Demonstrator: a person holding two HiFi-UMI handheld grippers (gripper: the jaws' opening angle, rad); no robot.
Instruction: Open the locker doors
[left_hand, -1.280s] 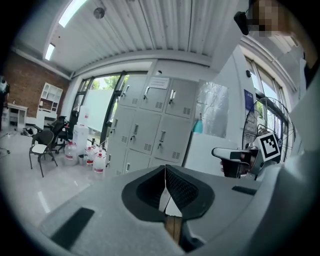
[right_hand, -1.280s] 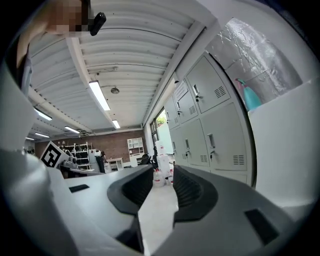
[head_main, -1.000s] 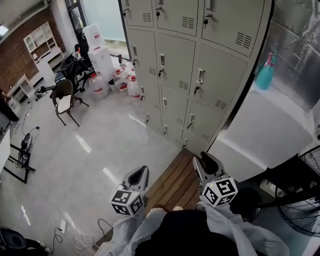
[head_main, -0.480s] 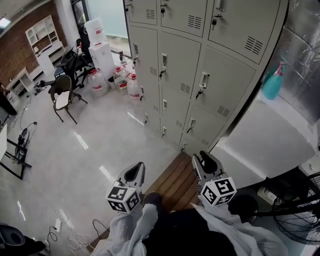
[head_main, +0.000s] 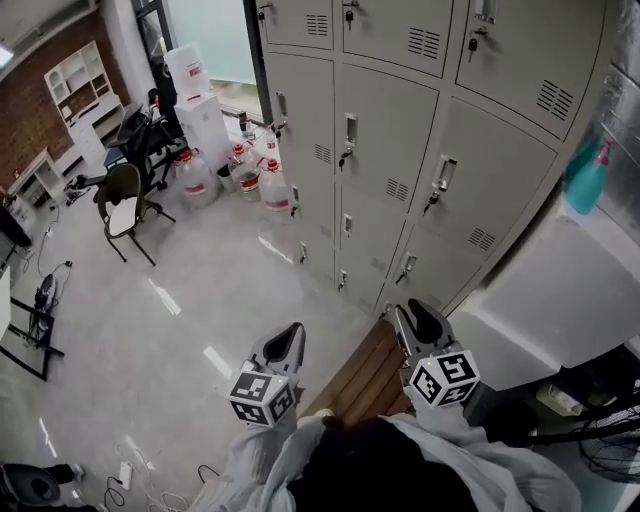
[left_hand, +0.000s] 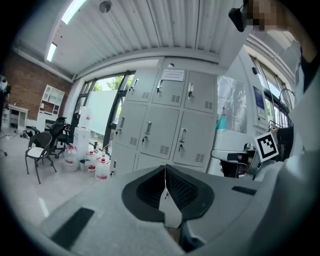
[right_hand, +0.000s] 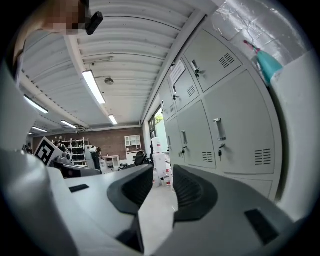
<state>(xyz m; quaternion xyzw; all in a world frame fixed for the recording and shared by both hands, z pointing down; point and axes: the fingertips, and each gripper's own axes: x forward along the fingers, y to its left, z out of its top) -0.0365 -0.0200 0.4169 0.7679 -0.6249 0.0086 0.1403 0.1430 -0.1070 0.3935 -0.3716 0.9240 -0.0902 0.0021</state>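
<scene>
A bank of grey metal lockers (head_main: 400, 150) stands ahead, every door closed, each with a small handle and a key. The lockers (left_hand: 165, 125) fill the middle of the left gripper view, and the lockers (right_hand: 220, 125) fill the right side of the right gripper view. My left gripper (head_main: 287, 343) hangs low over the floor, well short of the lockers. Its jaws meet at the tips with nothing between them (left_hand: 165, 170). My right gripper (head_main: 420, 322) hovers over a wooden platform (head_main: 365, 380), jaws apart and empty (right_hand: 162, 187). Neither gripper touches a door.
Several water jugs (head_main: 262, 175) and stacked white boxes (head_main: 195, 100) stand at the lockers' left end. A chair (head_main: 125, 200) is on the floor to the left. A white counter (head_main: 560, 300) with a teal spray bottle (head_main: 585, 180) adjoins the lockers on the right.
The head view has swung so that the lockers sit further right and look larger. Both grippers stay low in front of the body, the left one slightly further right.
</scene>
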